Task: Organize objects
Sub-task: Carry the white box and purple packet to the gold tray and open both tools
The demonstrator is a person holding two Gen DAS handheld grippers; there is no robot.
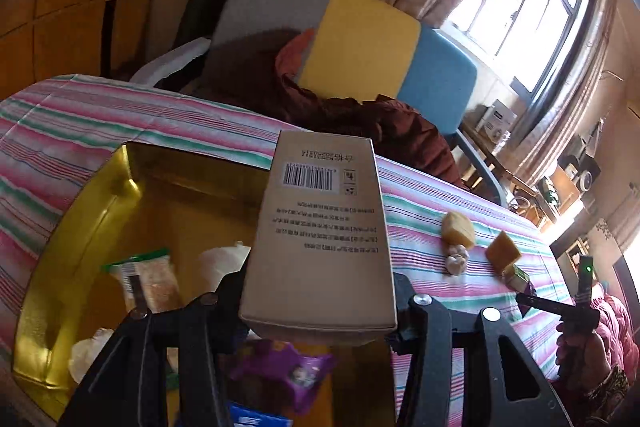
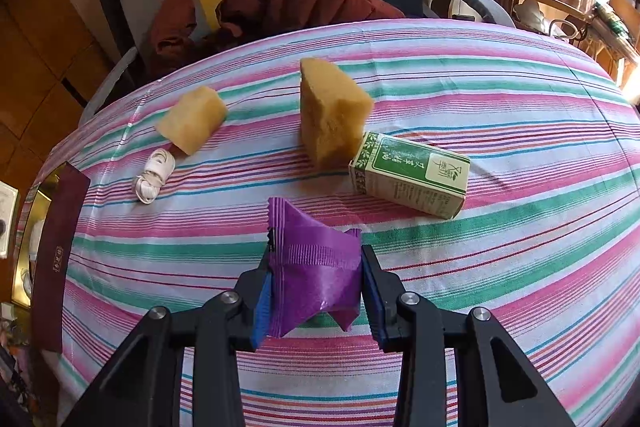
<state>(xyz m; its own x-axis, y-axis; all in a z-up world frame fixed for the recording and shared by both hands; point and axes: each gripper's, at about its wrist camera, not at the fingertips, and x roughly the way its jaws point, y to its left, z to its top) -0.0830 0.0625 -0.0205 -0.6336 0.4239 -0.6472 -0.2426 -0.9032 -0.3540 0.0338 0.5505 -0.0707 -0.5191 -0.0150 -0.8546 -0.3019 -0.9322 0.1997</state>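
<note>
Gold-lined open box (image 1: 80, 227) resting on the striped cloth (image 2: 480, 99), containing a green-topped snack packet (image 1: 144, 279), white wrapped items (image 1: 224, 259) and a purple packet (image 1: 288, 371). Left gripper (image 1: 320, 307), tilted downward above the box, holds a tan carton (image 1: 320, 227) (barcode side up) between its fingers. Right gripper (image 2: 316, 291), pitched steeply toward the cloth, stands narrow, pinching a purple sachet (image 2: 312, 267). Beyond it on the cloth lie two yellow sponge pieces (image 2: 332, 115), a coiled white cable (image 2: 154, 175) and a green carton (image 2: 412, 175) touching the larger sponge.
</note>
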